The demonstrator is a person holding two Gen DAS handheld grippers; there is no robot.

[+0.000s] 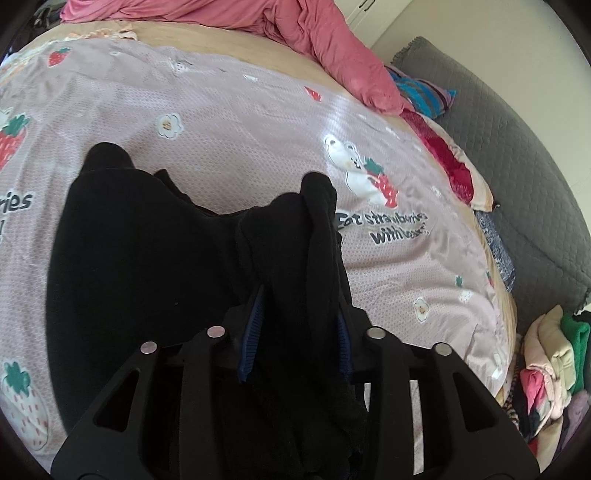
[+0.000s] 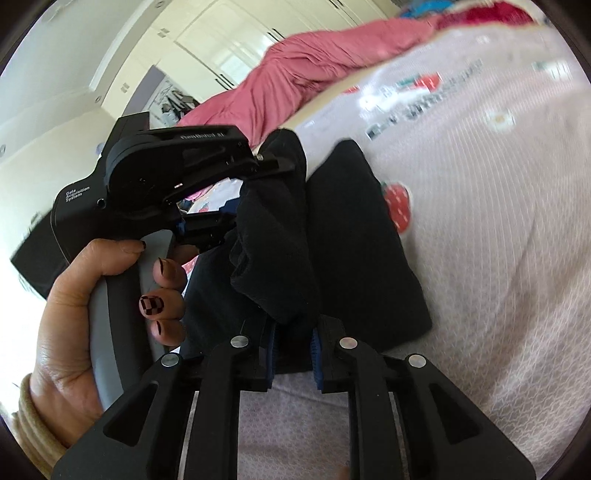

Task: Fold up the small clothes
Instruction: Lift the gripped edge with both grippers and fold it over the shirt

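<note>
Where the left wrist view looks down along its own gripper (image 1: 295,325), a black garment (image 1: 147,258) fills the middle of the picture. It is matte, soft and slightly fuzzy, like fleece or thick knit. Most of it lies spread on the bed's sheet (image 1: 240,122), with two rounded lobes rising at its far edge. A bunched fold of it runs back between the jaws, and the blue ribbed pads (image 1: 253,332) sit against both sides of the fold, gripping it. The gripper's arms are black plastic with round silver pins. The sheet is pale lilac with a fine dotted weave, faintly shiny, printed with strawberries, flowers, a white bear and dark lettering. A crumpled pink quilt (image 1: 325,33) lies at the far end of the bed. A grey quilted cover (image 1: 517,147) lies to the right, and a pile of clothes (image 1: 554,369) sits at lower right.

In the right wrist view, blurred at the right side, the same garment (image 2: 354,240) lies on the sheet (image 2: 498,258) just ahead. A thick rolled edge of it hangs between the right gripper's (image 2: 293,347) jaws, which are closed on it, blue pads touching the cloth. To the left, a hand (image 2: 74,332) with dark painted nails holds the other gripper's grey handle (image 2: 114,332), its black body marked with small white print. White cupboard doors (image 2: 221,48) stand behind the pink quilt (image 2: 295,70).
</note>
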